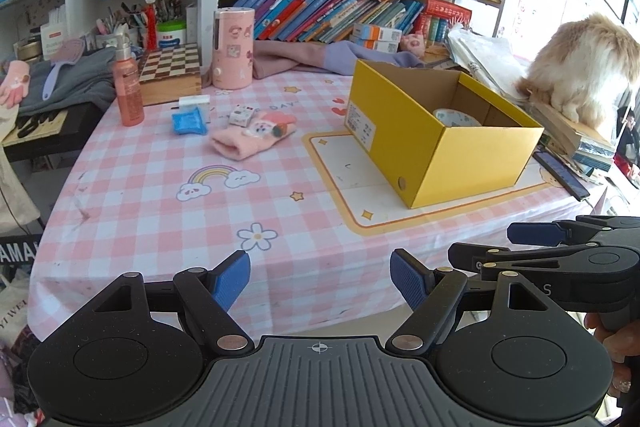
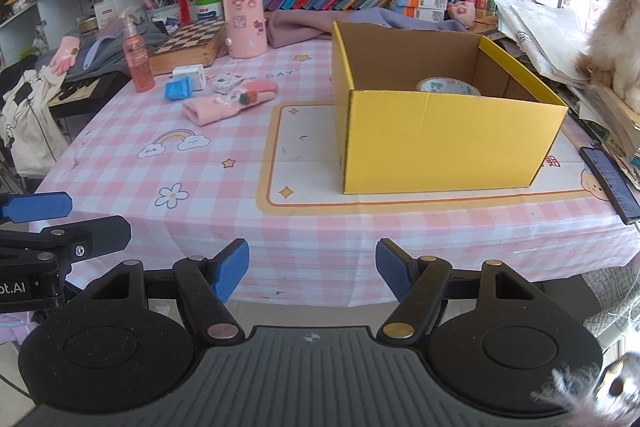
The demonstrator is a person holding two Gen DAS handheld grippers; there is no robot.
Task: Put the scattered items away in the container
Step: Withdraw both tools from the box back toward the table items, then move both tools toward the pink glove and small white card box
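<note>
Both tongs hang off the near edge of the surface (image 1: 132, 211), well short of the yellow box (image 1: 460, 155). Left tongs (image 1: 320, 281): jaws parted wide, nothing between the blue pads. Right tongs (image 2: 312, 273): also parted, a little narrower, empty too; I see them again at the right margin of my left view.

Yellow box sits open-topped on a cream mat (image 2: 304, 163), with a roll of patterned tape (image 2: 448, 86) already inside.

Scattered items lie well left of the box, clustered together: pink glove (image 1: 252, 139) with a cartoon patch, nearest the box; blue packet (image 1: 189, 121) beyond it; two small white boxes (image 1: 243, 115) just behind the glove. Farther left of the box, a pink spray bottle (image 1: 127, 87) stands upright. Fluffy cat (image 1: 584, 67) sits on stacked papers right of the box.
</note>
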